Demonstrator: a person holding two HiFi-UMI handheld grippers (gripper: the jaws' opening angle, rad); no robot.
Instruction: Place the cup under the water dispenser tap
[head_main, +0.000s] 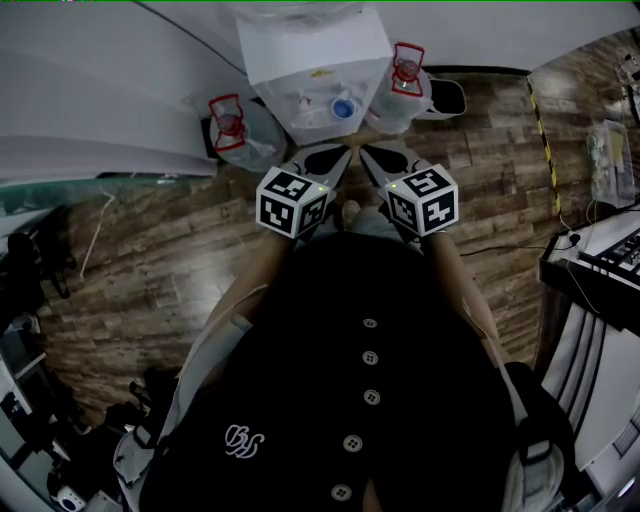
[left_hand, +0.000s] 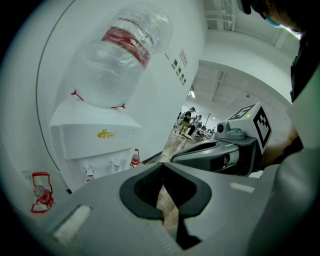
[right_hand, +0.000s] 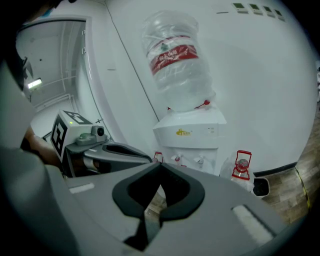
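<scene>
Right hand-held gripper (right_hand: 160, 166) toward upright dispenser (right_hand: 189, 134)

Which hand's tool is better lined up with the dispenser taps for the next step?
Right, marginally. The right tool points almost straight at the water dispenser taps; the left tool aims past them to one side. Both are shut and empty; no cup is discernible.

Wood-plank floor (head_main: 180, 250) fills mid frame. White water dispenser (head_main: 310, 60) stands on it, top centre. Red-handled bottle (head_main: 228, 122) to its left, another (head_main: 407, 68) to its right, dark bin (head_main: 447, 97) beside that. Yellow-black tape strip (head_main: 545, 140) upper right.
</scene>
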